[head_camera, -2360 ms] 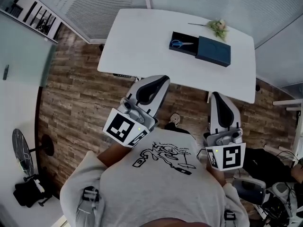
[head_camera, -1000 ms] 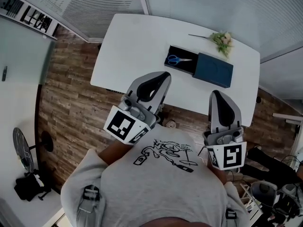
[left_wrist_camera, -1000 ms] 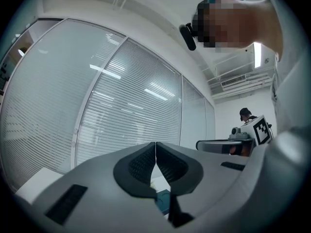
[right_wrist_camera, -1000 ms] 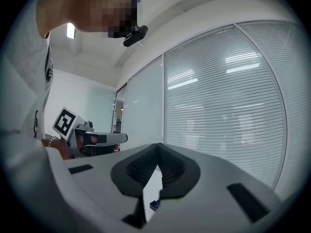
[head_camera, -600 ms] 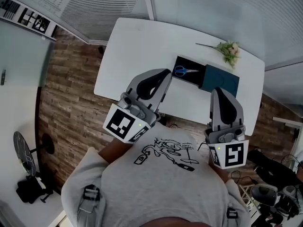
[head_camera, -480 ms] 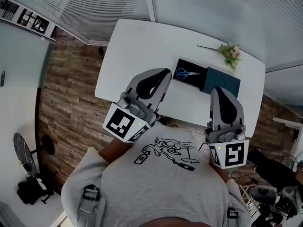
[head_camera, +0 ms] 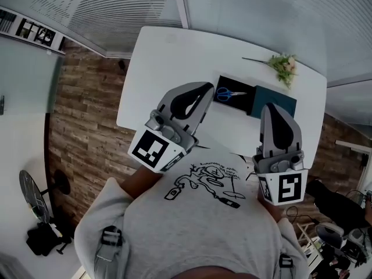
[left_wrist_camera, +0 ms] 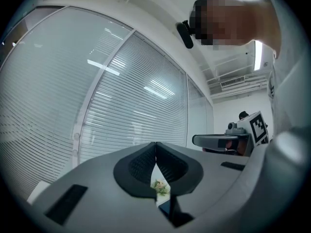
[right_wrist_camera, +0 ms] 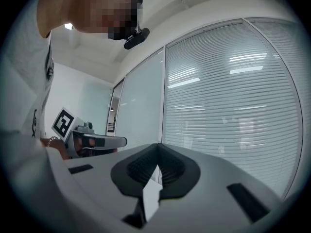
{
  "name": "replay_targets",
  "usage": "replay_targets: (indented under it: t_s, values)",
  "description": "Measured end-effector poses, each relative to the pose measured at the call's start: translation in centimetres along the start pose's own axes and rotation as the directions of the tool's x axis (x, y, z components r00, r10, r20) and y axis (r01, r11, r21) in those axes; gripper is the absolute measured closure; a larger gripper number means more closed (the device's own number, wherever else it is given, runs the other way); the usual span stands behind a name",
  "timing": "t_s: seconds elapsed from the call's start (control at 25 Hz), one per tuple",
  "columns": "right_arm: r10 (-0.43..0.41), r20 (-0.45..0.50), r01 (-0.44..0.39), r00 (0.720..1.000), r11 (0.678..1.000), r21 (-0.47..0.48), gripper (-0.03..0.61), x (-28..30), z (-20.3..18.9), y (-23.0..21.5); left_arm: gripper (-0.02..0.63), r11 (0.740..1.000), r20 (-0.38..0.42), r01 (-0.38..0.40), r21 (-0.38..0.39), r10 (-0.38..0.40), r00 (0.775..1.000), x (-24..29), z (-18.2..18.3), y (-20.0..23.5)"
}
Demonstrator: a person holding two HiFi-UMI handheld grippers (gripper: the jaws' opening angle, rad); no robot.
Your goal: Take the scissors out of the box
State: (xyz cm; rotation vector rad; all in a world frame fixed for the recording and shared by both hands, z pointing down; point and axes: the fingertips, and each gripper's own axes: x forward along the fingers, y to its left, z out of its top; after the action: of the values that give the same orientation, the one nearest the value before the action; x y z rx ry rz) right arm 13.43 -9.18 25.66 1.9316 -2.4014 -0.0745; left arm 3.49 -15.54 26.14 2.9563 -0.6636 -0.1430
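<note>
Blue-handled scissors (head_camera: 228, 93) lie in an open black box (head_camera: 246, 100) on the white table (head_camera: 168, 63). The box's dark blue lid (head_camera: 283, 103) lies against its right side, partly hidden behind my right gripper. My left gripper (head_camera: 203, 88) is held level just left of the box, shut and empty. My right gripper (head_camera: 271, 107) is over the table's near edge in front of the lid, also shut and empty. In the left gripper view the closed jaw tips (left_wrist_camera: 155, 144) meet, and the flowers (left_wrist_camera: 159, 186) show below them.
A small bunch of flowers (head_camera: 283, 65) lies at the table's far right edge. Window blinds (head_camera: 116, 4) run behind the table, and wooden floor (head_camera: 81, 121) is to its left. A person's grey shirt (head_camera: 192, 225) fills the bottom of the head view.
The table has come closer in the head view. Both grippers have moved forward from short of the table's near edge to over it, beside the box.
</note>
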Motion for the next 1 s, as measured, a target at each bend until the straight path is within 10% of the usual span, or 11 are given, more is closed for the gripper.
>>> replay_targets:
  t_s: [1.0]
  values:
    - [0.203,-0.274,-0.254,0.94,0.953,-0.166,0.543,2.5,-9.7,-0.2,0.594,0.997,-0.024,-0.079,-0.016,0.079,0.997,0.7,-1.6,-1.3]
